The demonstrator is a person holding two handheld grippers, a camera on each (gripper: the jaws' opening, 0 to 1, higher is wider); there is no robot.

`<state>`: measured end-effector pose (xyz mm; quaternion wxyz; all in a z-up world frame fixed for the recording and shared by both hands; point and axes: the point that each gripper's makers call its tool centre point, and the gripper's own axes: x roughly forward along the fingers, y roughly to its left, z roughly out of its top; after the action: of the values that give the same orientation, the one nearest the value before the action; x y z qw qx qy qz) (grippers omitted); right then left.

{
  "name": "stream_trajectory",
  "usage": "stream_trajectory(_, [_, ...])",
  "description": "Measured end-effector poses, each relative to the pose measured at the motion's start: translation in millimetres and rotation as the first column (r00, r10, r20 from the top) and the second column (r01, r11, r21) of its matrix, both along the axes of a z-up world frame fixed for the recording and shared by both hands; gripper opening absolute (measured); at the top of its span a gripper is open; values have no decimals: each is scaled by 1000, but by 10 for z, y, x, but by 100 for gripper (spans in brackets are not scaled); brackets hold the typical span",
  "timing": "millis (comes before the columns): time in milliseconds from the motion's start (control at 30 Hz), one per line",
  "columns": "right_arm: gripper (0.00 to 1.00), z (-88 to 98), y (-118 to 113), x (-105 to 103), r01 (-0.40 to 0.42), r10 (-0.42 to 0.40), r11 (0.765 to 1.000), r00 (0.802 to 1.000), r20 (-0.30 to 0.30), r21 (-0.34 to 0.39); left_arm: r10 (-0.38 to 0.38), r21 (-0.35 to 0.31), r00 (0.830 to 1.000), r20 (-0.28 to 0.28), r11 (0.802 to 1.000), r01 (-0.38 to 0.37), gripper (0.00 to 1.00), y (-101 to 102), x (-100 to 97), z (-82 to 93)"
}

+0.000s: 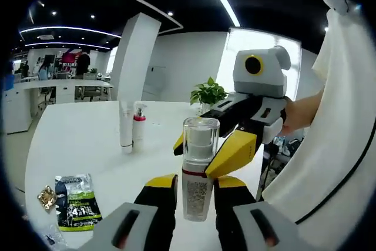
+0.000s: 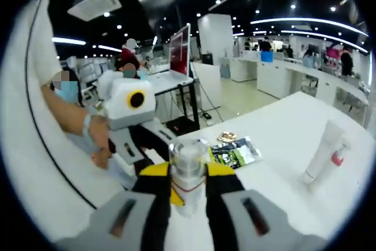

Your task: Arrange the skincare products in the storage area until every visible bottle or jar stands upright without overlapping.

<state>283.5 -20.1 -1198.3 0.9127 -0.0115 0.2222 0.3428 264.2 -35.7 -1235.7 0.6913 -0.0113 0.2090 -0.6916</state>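
A clear-capped bottle (image 1: pixel 197 171) with a red neck band and a speckled label hangs upright above the white table (image 1: pixel 88 145). My left gripper (image 1: pixel 195 187) is shut on its lower body. Coming in from the right, my right gripper (image 1: pixel 204 150) presses its yellow fingertips (image 1: pixel 234 154) against the bottle just below the cap. In the right gripper view the same bottle (image 2: pixel 188 168) sits between my right gripper's (image 2: pixel 188 176) jaws. A white tube (image 1: pixel 126 126) and a pump bottle with a pink collar (image 1: pixel 139 123) stand upright side by side farther back; the tube (image 2: pixel 323 150) and pump bottle (image 2: pixel 339 156) also stand at the right.
A green and black sachet (image 1: pixel 76 201) and a small golden packet (image 1: pixel 46 197) lie flat near the table's left edge; the sachet (image 2: pixel 235 151) is seen behind the bottle. A potted plant (image 1: pixel 208 93) stands at the far edge. A person's white sleeve (image 1: pixel 346 133) is close on the right.
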Motion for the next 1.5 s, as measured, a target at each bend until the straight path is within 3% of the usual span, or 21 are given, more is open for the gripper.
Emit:
stream_trajectory(167, [19,-10,-66,44,36,-36,999,999,8,9,12,71,999,33,997,-15,24,90,25,-177])
stream_trajectory(300, [19,-3,-124,65,55,-55,998,998,19,7,110,65,993,-39,992,-107,30,155,129,-210])
stream_trajectory(333, [19,-17,-152,73,65,-65,998,998,15,3,144,75,986,-82,988,-138,30,166,155,-226])
stream_trajectory(400, [19,-31,-203,77,86,-86,996,996,3,15,184,75,977,-105,981,-177,30,167,202,-231])
stream_trajectory(633, [19,-165,-259,31,136,-135,990,991,-24,42,178,92,980,-85,981,-170,41,167,137,-319])
stream_trajectory(767, [20,-190,-283,25,141,-141,989,990,-21,41,185,117,975,-124,978,-171,48,173,84,-399])
stream_trajectory(833, [20,-219,-318,44,162,-160,984,987,-35,70,177,130,975,-134,979,-160,50,161,53,-430])
stream_trajectory(867, [20,-219,-325,53,186,-179,974,982,-64,126,162,140,976,-143,980,-142,51,147,23,-453])
stream_trajectory(933, [20,-188,-359,82,212,-204,962,977,-66,171,145,153,979,-146,981,-123,54,128,4,-476])
stream_trajectory(1000, [20,-196,-383,88,206,-200,968,978,-53,146,145,151,979,-145,981,-122,58,110,30,-477])
stream_trajectory(1133, [20,-238,-497,169,222,-218,969,975,-50,112,204,145,962,-182,973,-179,63,107,143,-466])
stream_trajectory(1200, [20,-246,-592,246,264,-258,954,964,-63,139,180,130,967,-180,979,-158,69,76,112,-418])
stream_trajectory(1267, [20,-249,-625,282,281,-273,947,959,-71,156,119,114,984,-131,988,-105,73,61,71,-380])
stream_trajectory(1333, [20,-221,-630,381,266,-256,942,964,-76,204,100,116,990,-95,989,-89,75,71,72,-376])
stream_trajectory(1433, [20,-212,-646,459,258,-249,946,966,-68,198,111,123,988,-108,988,-97,80,86,88,-404])
stream_trajectory(1500, [20,-234,-746,571,265,-257,948,964,-71,177,137,127,979,-152,985,-118,80,90,86,-425])
